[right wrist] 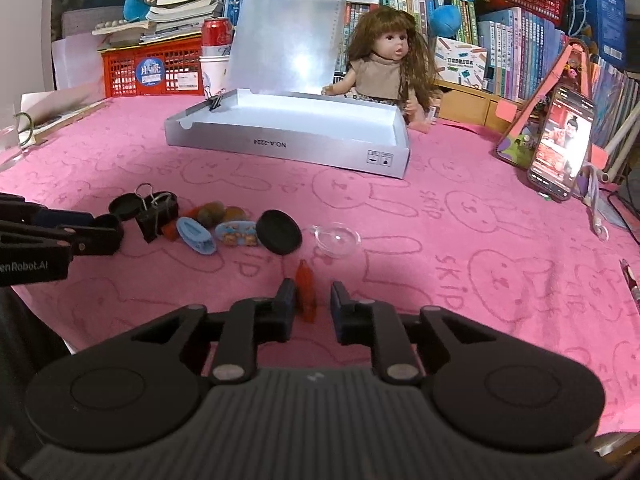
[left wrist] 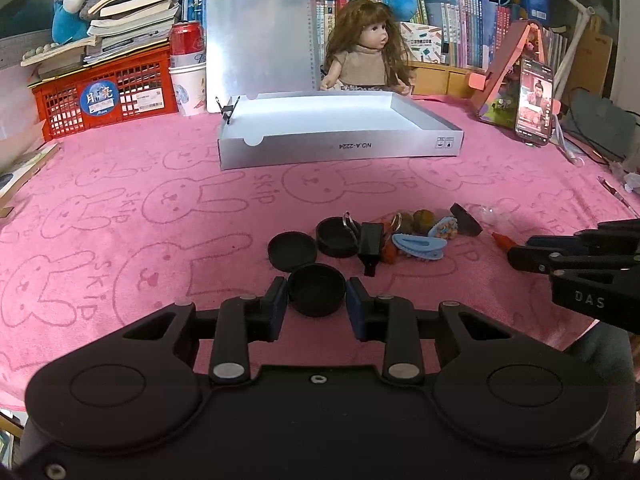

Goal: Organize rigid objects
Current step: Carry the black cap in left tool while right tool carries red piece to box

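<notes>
So the left tool point(left wrist: 317, 295) is clamping a round black cap point(left wrist: 317, 294) near the surface's point(left wrist: 120, 184) front edge. Right tool point(right wrist: 313, 300) is sitting released around an orange piece point(right wrist: 306, 292), its long axis pointing toward the back edge.

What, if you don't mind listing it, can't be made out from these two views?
- Silver box: most of its floor is hidden behind the front wall in both views.
- Orange piece: whether the right hand-held gripper touches it is unclear; a gap shows on one side.
- Brown lumps: too small to identify, partly behind the blue clip.
- Pen: cut off by the right wrist view's edge.
</notes>
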A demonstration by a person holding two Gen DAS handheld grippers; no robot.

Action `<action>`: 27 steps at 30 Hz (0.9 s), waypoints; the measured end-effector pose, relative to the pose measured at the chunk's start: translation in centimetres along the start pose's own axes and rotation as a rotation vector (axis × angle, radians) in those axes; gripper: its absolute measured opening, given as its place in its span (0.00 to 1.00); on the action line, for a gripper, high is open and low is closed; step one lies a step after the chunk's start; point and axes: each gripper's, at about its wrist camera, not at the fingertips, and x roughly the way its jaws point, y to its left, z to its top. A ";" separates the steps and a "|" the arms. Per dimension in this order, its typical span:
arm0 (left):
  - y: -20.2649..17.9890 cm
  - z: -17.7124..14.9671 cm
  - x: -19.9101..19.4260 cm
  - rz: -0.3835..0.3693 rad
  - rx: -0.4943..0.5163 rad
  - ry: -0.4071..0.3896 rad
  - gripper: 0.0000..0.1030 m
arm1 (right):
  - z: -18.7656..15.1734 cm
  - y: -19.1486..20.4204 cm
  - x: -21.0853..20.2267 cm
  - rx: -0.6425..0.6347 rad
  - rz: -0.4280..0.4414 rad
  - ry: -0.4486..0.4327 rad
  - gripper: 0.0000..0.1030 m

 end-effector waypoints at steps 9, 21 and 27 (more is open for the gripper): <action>0.0 -0.1 0.1 0.006 0.005 0.002 0.30 | 0.0 -1.8 -0.2 0.048 -0.077 0.025 0.50; 0.2 0.0 0.2 0.010 0.001 0.002 0.30 | 0.2 -2.6 -0.2 0.056 -0.128 0.047 0.50; 0.3 0.0 0.2 0.010 0.000 0.002 0.30 | 0.5 -2.9 0.5 0.058 -0.142 0.046 0.52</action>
